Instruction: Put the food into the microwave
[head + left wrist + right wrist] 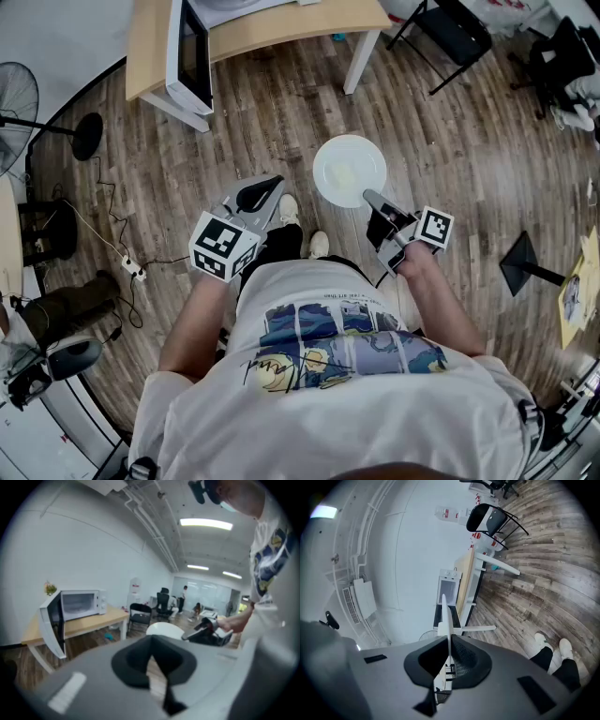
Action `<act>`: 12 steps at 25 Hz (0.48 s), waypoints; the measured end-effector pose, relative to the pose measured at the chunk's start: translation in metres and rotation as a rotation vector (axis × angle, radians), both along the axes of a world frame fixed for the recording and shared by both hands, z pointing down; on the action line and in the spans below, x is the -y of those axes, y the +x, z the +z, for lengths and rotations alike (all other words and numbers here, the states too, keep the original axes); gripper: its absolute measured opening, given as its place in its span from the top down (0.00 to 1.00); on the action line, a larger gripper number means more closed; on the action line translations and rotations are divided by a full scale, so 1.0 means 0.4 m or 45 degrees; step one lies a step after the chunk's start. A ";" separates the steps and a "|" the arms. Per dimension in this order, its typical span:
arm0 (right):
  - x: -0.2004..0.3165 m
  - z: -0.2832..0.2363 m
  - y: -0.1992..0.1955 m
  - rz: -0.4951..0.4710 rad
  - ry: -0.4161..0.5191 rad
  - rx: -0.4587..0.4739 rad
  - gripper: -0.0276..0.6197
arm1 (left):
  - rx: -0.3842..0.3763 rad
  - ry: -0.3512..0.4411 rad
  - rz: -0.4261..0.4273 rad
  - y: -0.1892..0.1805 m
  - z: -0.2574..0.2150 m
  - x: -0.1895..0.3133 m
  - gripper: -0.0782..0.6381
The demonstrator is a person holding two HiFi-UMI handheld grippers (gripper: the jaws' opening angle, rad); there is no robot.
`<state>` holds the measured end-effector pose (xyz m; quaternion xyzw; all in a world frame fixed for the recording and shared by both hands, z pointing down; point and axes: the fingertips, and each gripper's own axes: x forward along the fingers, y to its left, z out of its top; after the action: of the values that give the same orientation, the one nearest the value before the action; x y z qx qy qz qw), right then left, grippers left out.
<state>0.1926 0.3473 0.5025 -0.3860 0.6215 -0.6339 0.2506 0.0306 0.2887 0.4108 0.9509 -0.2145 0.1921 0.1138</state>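
**Right claw** (373, 199): jaws closed tight on the near rim of a white plate (328, 155). In the right gripper view the plate shows edge-on as a thin white line running out from between the pads (457, 660). The plate is carried in the air, roughly level, in front of the person and over the wood-plank floor (450, 141). A pale yellowish portion of food (345, 176) lies near the plate's centre; what it is cannot be made out.

**Right hand** (412, 258): wrapped round the handle behind the marker cube, forearm stretched forward from the body. The claw points ahead, close to level.

**Left claw** (267, 187): jaws together, nothing between them. It is held at the plate's left, near it but clear of it, and tips somewhat further down than the right. The left hand is hidden behind its marker cube (225, 246); the forearm is bent forward at the person's side.

**Surroundings:** a white microwave (190, 54) stands on a light wooden counter (281, 28), well apart from the plate and ahead to the left. Its door (54, 625) hangs wide open. A black chair (140, 613) stands beyond the counter's end.
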 end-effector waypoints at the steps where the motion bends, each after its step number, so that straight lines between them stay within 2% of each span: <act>1: 0.001 -0.001 0.003 -0.003 0.001 -0.009 0.93 | -0.005 0.007 -0.005 -0.002 -0.005 -0.001 0.88; 7: 0.022 -0.013 0.002 -0.007 0.038 -0.045 0.93 | -0.019 0.025 0.003 -0.010 -0.002 0.010 0.88; 12: 0.108 -0.028 -0.020 0.016 0.049 -0.068 0.93 | -0.052 0.066 0.057 -0.015 -0.028 0.109 0.88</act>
<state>0.1845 0.3041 0.4914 -0.4020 0.6376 -0.6097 0.2452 0.0247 0.2451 0.3996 0.9618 -0.1956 0.1695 0.0891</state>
